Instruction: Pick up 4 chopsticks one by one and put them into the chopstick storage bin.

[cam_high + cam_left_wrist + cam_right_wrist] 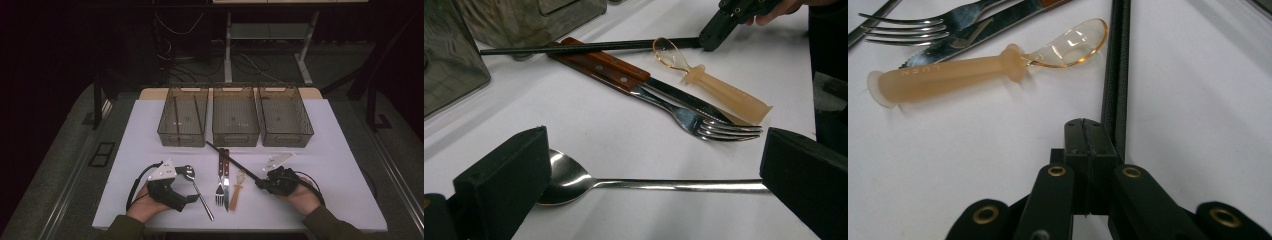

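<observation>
Two handheld grippers are on the white table (330, 165) right now, one per hand, and both sit close to the cutlery laid out near the front edge.

Left gripper (192, 186) has its black jaws spread wide, straddling a shiny steel spoon (634, 184) that lies flat on the table. In the left gripper view the spoon's bowl sits right against the inner face of the left-hand jaw, and the handle runs across to the other one; the pads aren't pressing on it, so nothing's actually gripped.

Right gripper (1087, 131) is fully closed, jaws pressed together with no gap. A pair of long black chopsticks (231, 159) runs right alongside its tip. From the right gripper view the sticks pass just beside the closed jaws rather than between them, so I can't say it's holding them, more like touching or resting next to them. The far end of the sticks points toward the trays.

Between the two hands: a steel fork with a brown wooden handle (220, 176), a matching wooden-handled table knife (226, 177) touching it, and a small translucent amber plastic spoon with a chunky handle (237, 190) just right of those.

Three smoky transparent rectangular bins (235, 121) stand side by side at the back of the table.
</observation>
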